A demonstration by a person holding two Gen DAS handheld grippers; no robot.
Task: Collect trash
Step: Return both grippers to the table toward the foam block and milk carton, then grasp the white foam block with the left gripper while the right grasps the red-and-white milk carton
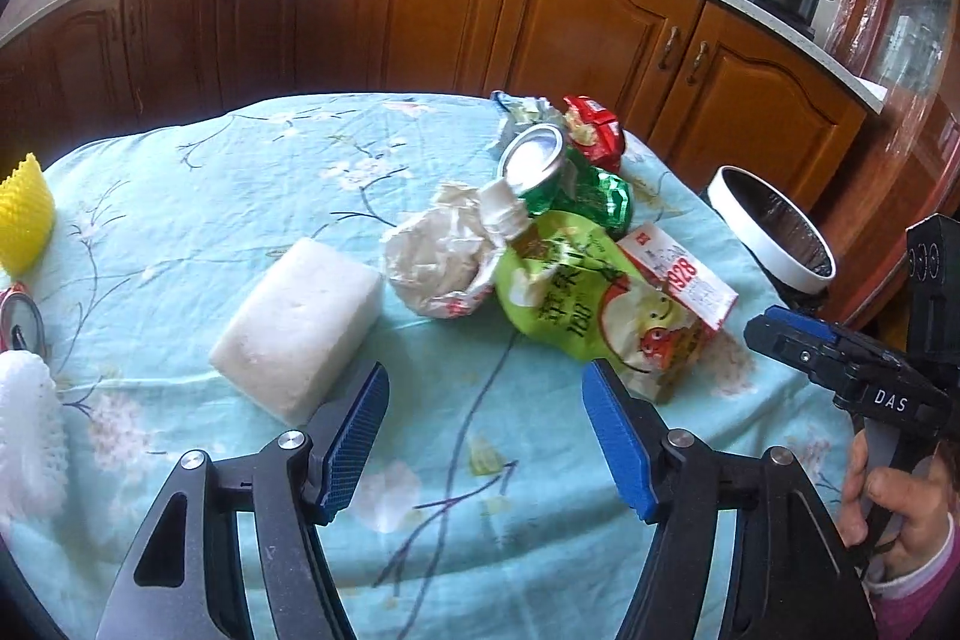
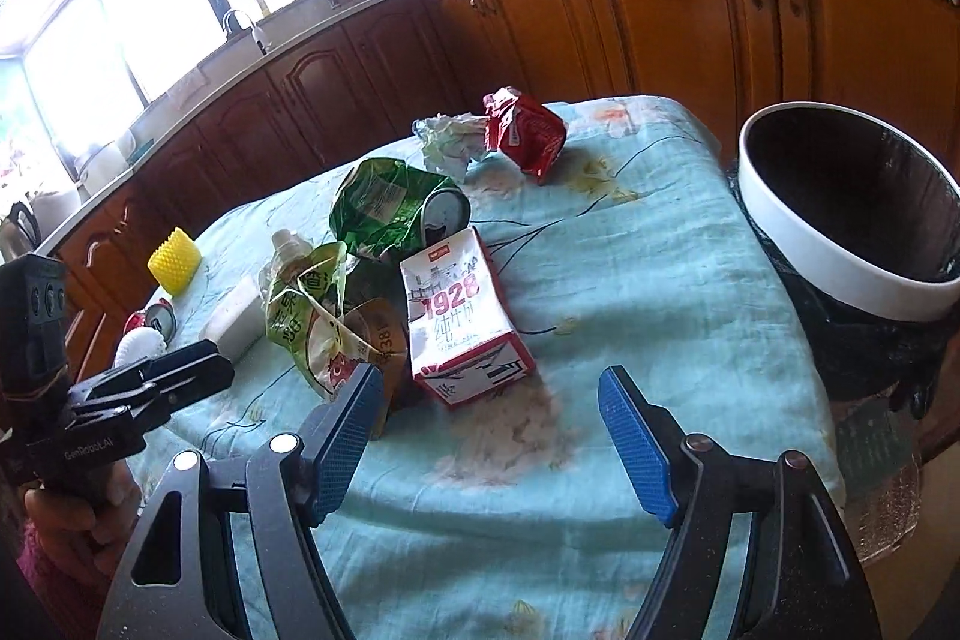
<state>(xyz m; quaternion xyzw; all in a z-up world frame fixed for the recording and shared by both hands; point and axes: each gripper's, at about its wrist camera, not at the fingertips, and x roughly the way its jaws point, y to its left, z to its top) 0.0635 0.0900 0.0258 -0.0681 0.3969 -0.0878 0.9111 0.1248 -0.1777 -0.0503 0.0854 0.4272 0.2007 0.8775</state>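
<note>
Trash lies in a heap on the light-blue floral tablecloth [image 1: 240, 172]: a red-and-white "1928" milk carton [image 2: 462, 316] [image 1: 684, 274], a green apple-juice pouch [image 1: 576, 292] [image 2: 312, 304], a crumpled white bag [image 1: 438, 250], a green can [image 1: 534, 160], a green wrapper [image 2: 378, 208], a red wrapper [image 2: 528, 130] and crumpled paper [image 2: 450, 142]. The white-rimmed bin [image 2: 840, 214] [image 1: 774, 232] stands at the table's right edge. My left gripper [image 1: 483, 430] is open and empty, short of the pouch. My right gripper [image 2: 489, 430] is open and empty, just before the carton.
A white foam block [image 1: 300, 322] lies left of the heap. A yellow foam net [image 1: 24, 214], a red can [image 1: 21, 322] and a white foam net [image 1: 30, 436] sit at the table's left edge. Wooden kitchen cabinets [image 1: 420, 10] stand behind the table.
</note>
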